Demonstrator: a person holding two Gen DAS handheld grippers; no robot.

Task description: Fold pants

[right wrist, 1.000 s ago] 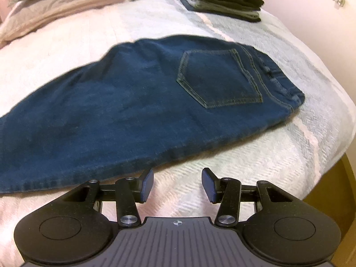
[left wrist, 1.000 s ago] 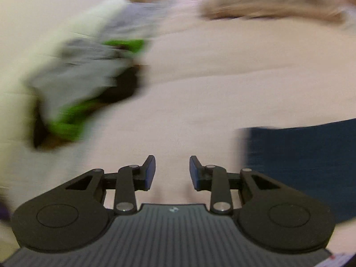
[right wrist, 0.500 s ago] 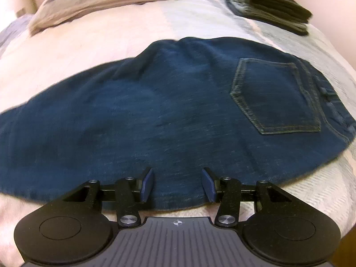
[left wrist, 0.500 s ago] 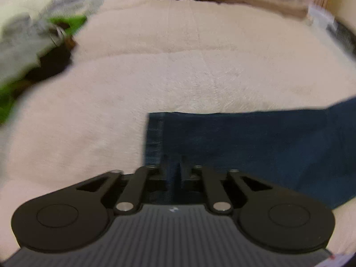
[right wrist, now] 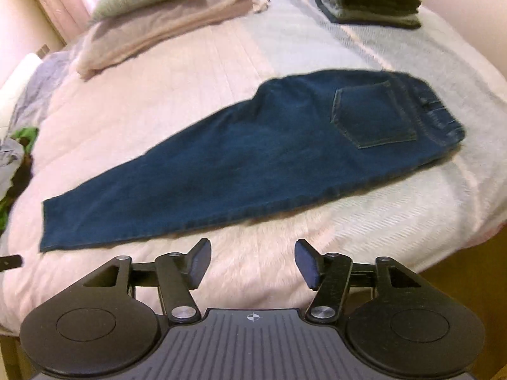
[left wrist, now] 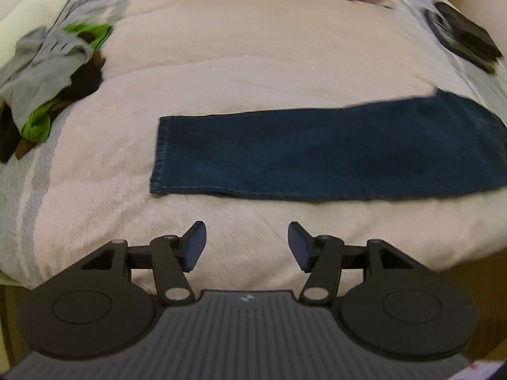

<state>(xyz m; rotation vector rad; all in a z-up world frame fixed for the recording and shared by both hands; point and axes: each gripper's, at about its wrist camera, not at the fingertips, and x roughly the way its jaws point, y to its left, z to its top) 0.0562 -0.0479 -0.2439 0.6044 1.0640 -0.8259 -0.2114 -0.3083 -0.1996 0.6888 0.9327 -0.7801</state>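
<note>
On the bed [right wrist: 259, 72], jeans [right wrist: 253, 161] lay halved lengthwise, ready for cross-folding; left tongs [left wrist: 246, 245] and right tongs [right wrist: 253, 262] hovered spread, empty.

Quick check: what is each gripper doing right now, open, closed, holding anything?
Left gripper: open, empty, short of the jeans.
Right gripper: open, empty.

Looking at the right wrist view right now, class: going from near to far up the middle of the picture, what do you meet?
Right gripper, open → pink fleecy blanket → blue jeans lying flat → pale quilted bedspread → beige pillow at the head of the bed.
</note>
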